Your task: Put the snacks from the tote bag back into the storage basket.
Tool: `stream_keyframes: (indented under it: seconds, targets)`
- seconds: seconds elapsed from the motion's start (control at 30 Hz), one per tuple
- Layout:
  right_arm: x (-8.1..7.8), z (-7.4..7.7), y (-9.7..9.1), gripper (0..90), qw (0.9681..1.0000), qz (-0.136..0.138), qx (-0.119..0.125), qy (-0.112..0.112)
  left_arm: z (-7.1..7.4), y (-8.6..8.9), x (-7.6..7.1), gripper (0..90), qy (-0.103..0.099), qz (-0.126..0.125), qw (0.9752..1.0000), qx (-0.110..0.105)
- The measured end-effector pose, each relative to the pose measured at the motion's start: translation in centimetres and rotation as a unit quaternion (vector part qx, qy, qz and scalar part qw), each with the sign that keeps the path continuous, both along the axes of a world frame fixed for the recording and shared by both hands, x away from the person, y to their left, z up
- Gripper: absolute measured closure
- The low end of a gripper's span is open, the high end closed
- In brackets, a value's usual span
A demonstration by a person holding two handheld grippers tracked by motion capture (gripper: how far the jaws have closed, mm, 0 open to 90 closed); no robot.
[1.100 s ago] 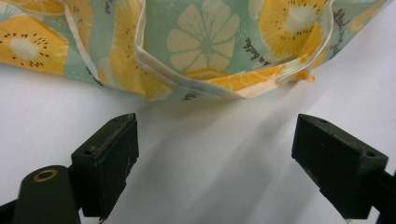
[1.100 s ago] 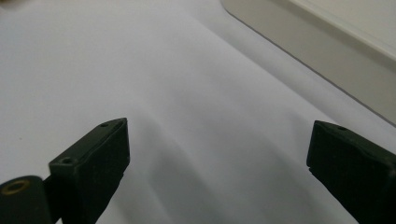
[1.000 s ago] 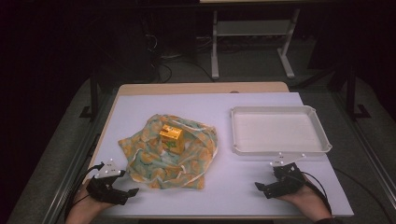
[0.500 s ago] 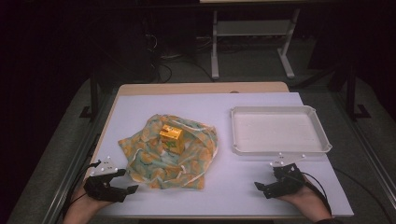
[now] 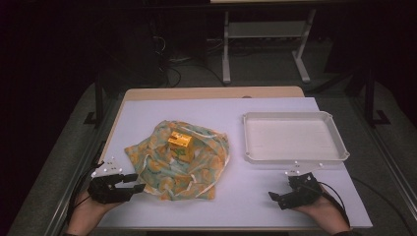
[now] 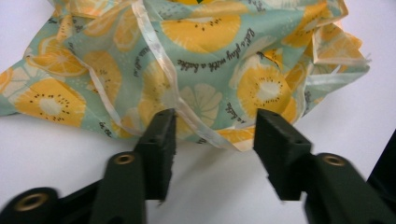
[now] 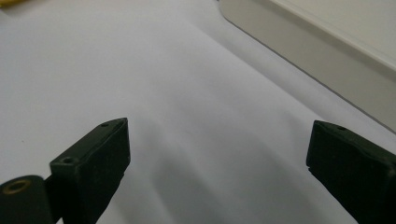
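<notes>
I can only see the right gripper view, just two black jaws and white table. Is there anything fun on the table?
Observer: Yes, a crumpled cloth printed with yellow fruit slices lies left of the white tray.
Operator: Is something on the cloth?
Observer: A small yellow box sits on top of it.
Operator: What's the other gripper doing?
Observer: The left gripper is open, its jaws right at the cloth's near edge.

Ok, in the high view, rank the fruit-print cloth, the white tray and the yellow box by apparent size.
1. Fruit-print cloth and white tray: too alike in spread to rank, and the crumpled cloth makes it unsure.
2. Yellow box: clearly smallest, sitting on the cloth.
</notes>
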State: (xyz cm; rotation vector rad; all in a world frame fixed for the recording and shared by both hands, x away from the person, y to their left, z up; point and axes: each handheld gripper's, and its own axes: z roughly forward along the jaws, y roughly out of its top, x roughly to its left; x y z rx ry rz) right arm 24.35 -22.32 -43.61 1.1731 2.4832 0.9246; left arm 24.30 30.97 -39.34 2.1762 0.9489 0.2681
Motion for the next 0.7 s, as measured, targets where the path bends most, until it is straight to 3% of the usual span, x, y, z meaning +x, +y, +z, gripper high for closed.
stream_keyframes:
  seconds: [0.13, 0.43, 0.7]
  targets:
    - [0.0, 0.0, 0.1, 6.0, 1.0000, 0.003, -0.002, -0.004, 0.8, -0.2, 0.5, 62.7, -0.001, 0.009, 0.9998, -0.016]
    - [-0.1, 0.2, 0.1, 6.1, 1.0000, -0.001, 0.000, -0.006, 2.0, -1.3, 1.5, 84.1, -0.007, -0.006, 0.9998, -0.016]
    - [0.0, 0.1, 0.0, 6.1, 1.0000, 0.001, -0.001, -0.006, 2.5, -2.6, 2.7, 89.4, -0.009, -0.024, 0.9996, -0.012]
